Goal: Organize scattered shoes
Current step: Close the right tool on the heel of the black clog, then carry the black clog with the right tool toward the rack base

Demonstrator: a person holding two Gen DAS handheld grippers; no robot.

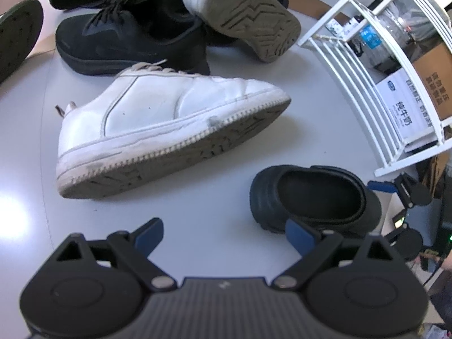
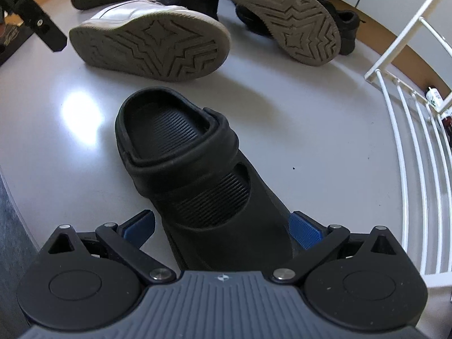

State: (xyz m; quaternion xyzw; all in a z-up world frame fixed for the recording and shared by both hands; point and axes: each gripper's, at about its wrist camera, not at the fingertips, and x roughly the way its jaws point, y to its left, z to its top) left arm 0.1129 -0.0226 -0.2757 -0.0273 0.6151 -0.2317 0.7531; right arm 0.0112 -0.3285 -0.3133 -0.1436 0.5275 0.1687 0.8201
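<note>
Shoes were scattered across a pale grey table. Two white sneakers were counted: one white sneaker lay tipped on its side near the middle, its sole turned outward, and a second white sneaker rested sole-up against the dark shoes behind it. One black lace-up sneaker stood just behind the tipped white one, touching it. At least two more dark shoes were seen at the far edge, though their exact number could not be told. One black clog lay apart from the pile, near a white wire rack at the table's right side.

The left gripper was held spread wide above bare table, nothing between its two blue pads. The right gripper was likewise spread, its pads placed on either side of the clog's toe end; contact could not be confirmed.
</note>
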